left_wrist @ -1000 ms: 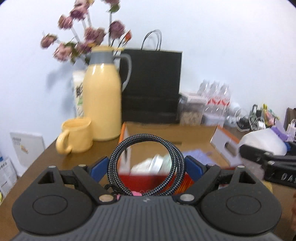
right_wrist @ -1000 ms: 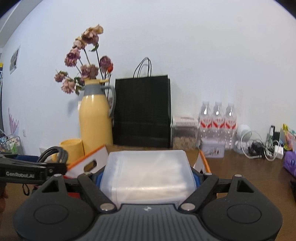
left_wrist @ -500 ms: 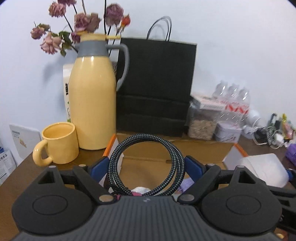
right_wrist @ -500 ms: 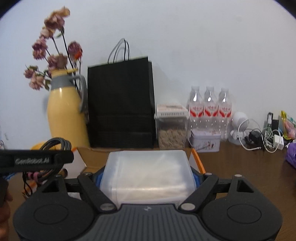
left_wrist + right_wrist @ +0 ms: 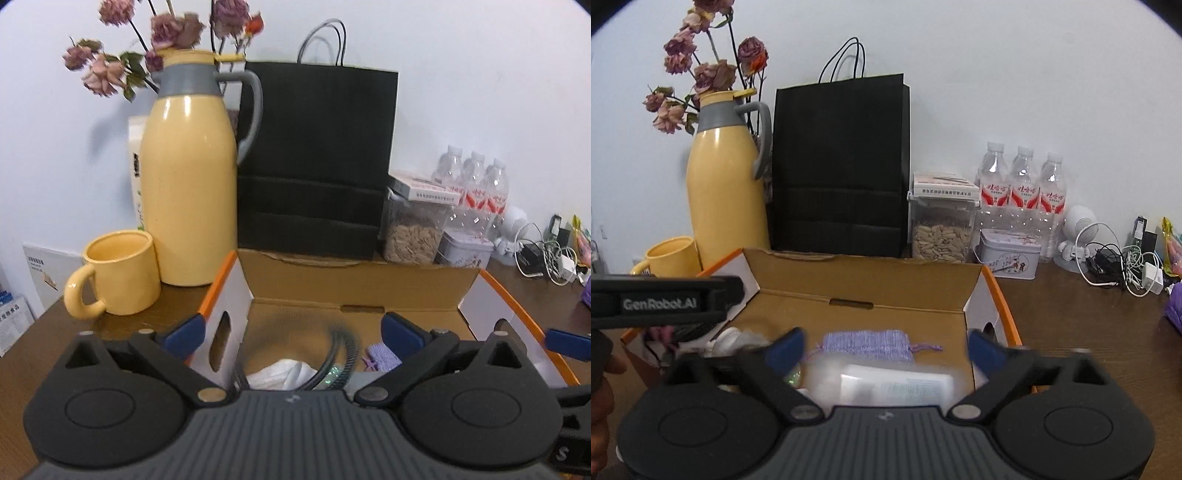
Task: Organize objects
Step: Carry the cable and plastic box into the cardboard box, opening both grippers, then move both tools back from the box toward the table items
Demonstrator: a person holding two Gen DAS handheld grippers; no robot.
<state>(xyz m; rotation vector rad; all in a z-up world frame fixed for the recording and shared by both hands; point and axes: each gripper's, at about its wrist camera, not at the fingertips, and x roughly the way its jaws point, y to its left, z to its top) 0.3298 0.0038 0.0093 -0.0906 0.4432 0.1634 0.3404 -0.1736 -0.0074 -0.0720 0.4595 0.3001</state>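
An open cardboard box (image 5: 354,284) (image 5: 864,284) with orange-edged flaps stands on the wooden table. My left gripper (image 5: 291,330) hangs over its left half, jaws opening wide. The coiled braided cable (image 5: 341,354) is blurred and free between the fingers, dropping into the box. My right gripper (image 5: 886,345) hangs over the right half, jaws opening too. The clear plastic container (image 5: 886,382), blurred, is loose below its fingers inside the box. A lilac knitted pouch (image 5: 866,345) (image 5: 380,356) and white crumpled material (image 5: 284,373) lie in the box.
Behind the box stand a yellow thermos jug (image 5: 188,192), a yellow mug (image 5: 118,273), a black paper bag (image 5: 317,162), a jar of seeds (image 5: 942,236), a tin (image 5: 1010,258), water bottles (image 5: 1021,192) and tangled chargers (image 5: 1123,262). The left gripper's body (image 5: 665,302) crosses the right wrist view.
Both grippers moved forward over the box and spread their jaws. The cable coil left the left fingers and the plastic container left the right fingers; both drop into the box.
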